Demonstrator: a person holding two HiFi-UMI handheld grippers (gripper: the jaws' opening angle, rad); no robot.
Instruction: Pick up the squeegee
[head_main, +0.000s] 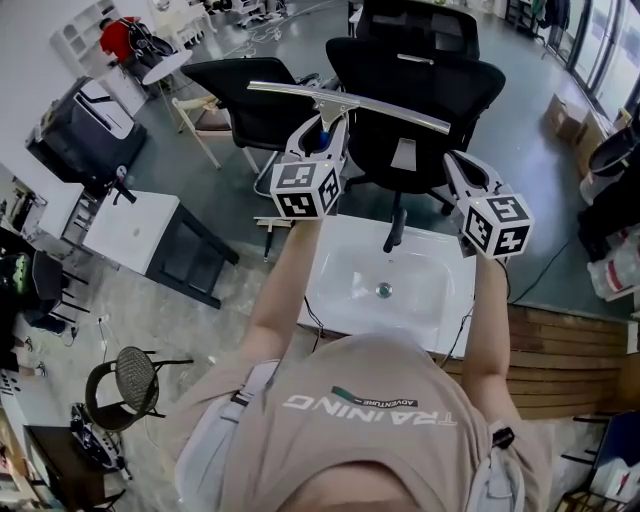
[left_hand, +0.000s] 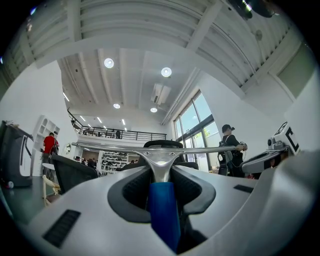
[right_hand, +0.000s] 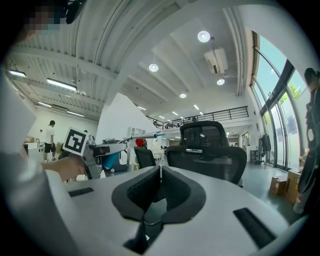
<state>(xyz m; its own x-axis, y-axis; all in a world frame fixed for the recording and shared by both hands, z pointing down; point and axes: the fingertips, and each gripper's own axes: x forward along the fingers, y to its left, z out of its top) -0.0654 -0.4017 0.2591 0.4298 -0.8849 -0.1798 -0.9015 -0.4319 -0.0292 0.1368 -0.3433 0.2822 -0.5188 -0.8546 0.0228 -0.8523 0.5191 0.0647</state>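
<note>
We see the squeegee (head_main: 350, 103) held up in the air. Its blue handle is clamped between the jaws of the left gripper (head_main: 325, 138), and its long metal blade runs level across the top. It sits beyond the far edge of a white sink (head_main: 340, 300), in front of a black chair (head_main: 430, 90). The right gripper (head_main: 462, 172) is beside it, near the sink's far right corner, its jaws closed together on nothing. A black tap (head_main: 394, 232) stands at the sink's far edge.

One squeegee (head_main: 350, 103), two grippers (head_main: 324, 128) (head_main: 456, 162), two office chairs (head_main: 250, 100) (head_main: 420, 90), one sink (head_main: 345, 290)
</note>
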